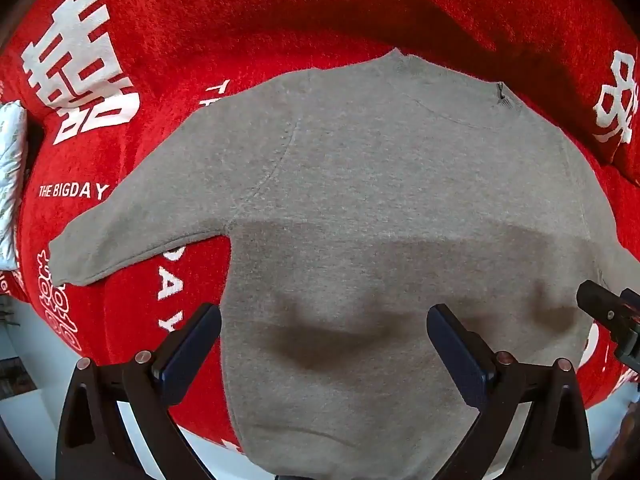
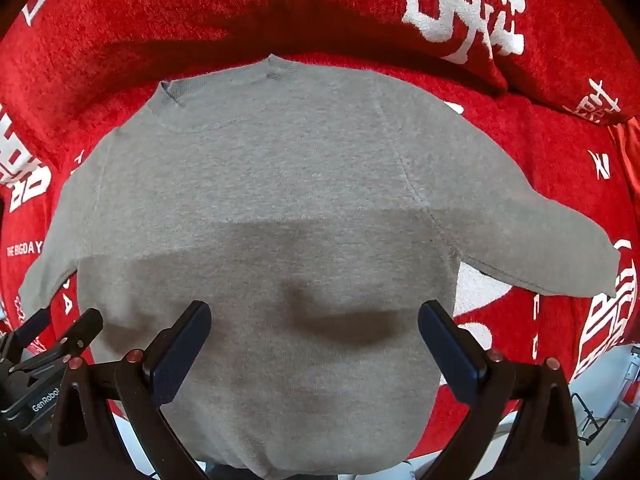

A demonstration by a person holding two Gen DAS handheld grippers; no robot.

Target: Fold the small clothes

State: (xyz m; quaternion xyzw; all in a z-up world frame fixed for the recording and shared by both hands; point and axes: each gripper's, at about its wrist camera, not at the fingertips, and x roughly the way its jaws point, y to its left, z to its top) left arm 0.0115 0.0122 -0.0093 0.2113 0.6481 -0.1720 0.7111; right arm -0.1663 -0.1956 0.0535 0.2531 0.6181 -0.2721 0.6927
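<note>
A small grey sweatshirt point(image 1: 360, 208) is being viewed from above, laid flat and face up on a red plush blanket point(image 1: 240, 12) printed with white characters and the words "THE BIGDAY". The neckband is lying at the far edge of the sweatshirt, and both sleeves are being seen spread outward, each angled away from the body and resting on the blanket. A shallow crease is being shown across the lower body of the sweatshirt, with a band of shadow falling over that half. The left gripper point(image 1: 324, 336) is being held above the lower left part of the sweatshirt, jaws spread to their widest, nothing being gripped between them. The right gripper point(image 2: 314, 332) is being held above the lower right part of the sweatshirt, jaws likewise fully spread and empty. Whether either set of fingertips is touching the fabric cannot be told. Beyond the sweatshirt's left sleeve, a pale quilted item point(image 1: 10, 176) is lying at the blanket's edge.
</note>
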